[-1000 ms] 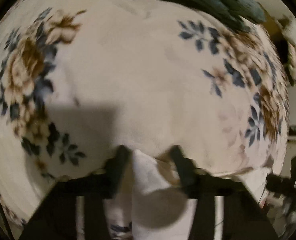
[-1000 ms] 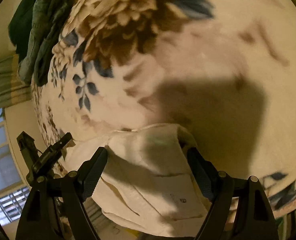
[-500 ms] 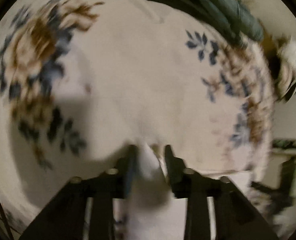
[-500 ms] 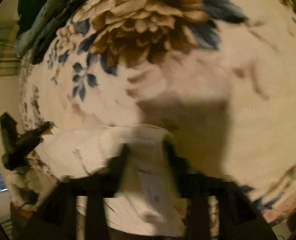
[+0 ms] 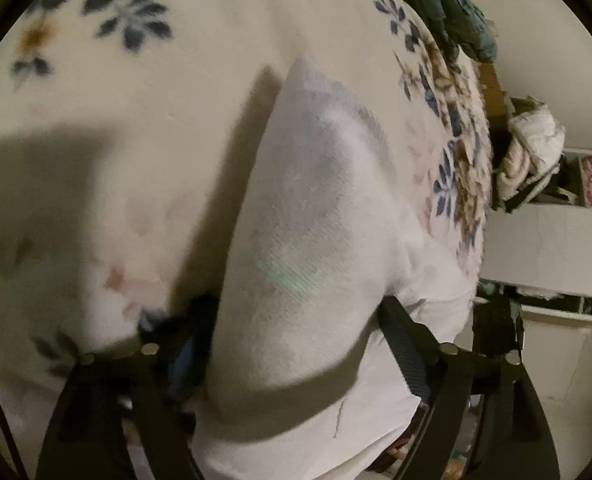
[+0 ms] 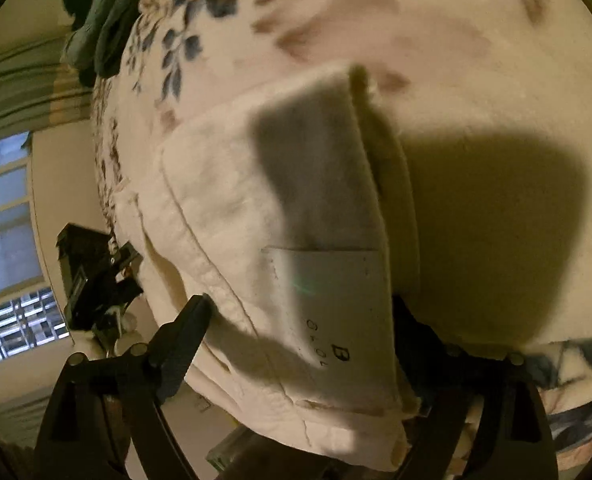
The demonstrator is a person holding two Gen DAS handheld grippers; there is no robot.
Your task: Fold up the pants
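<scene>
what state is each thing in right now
pants: white, folded over, lying on the blanket
left gripper: jaws opening, pants between them, not pinched
right gripper: jaws opening, pants between them, not pinched
blanket: floral, spread flat
green clothes: bunched at the blanket's far edge

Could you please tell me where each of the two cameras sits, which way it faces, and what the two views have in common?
Left wrist: sits on the left tool, looking forward and down onto the white pants on the floral blanket; its two dark fingers, opening, flank the cloth.
Right wrist: sits on the right tool, looking down at the pants' label; its fingers are opening; a window lies behind.
Shared: pants, blanket, green clothes; each shows the other tool.
</scene>
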